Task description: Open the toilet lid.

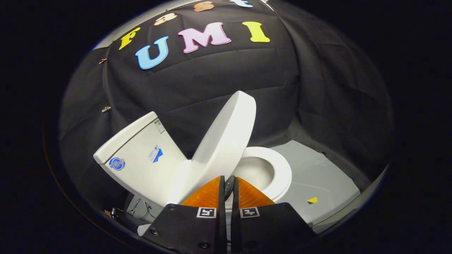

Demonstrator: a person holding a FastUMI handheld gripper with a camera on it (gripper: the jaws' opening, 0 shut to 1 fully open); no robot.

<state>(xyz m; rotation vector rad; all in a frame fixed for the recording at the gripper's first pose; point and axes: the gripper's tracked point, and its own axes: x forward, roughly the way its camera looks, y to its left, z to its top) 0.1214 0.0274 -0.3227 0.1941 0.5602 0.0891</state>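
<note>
The gripper (229, 181) is seen with its fingers drawn nearly together, only a thin slit between them, nothing visibly clamped. Just ahead, the toilet lid (226, 139) is raised at a steep tilt, its edge right at the fingertips. Beside it the seat ring (282, 173) is bared; behind stands the tank (141, 155).

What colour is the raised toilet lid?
White, plain, clearest in the gripper view: the toilet lid stands just beyond the nearly closed jaws.
</note>
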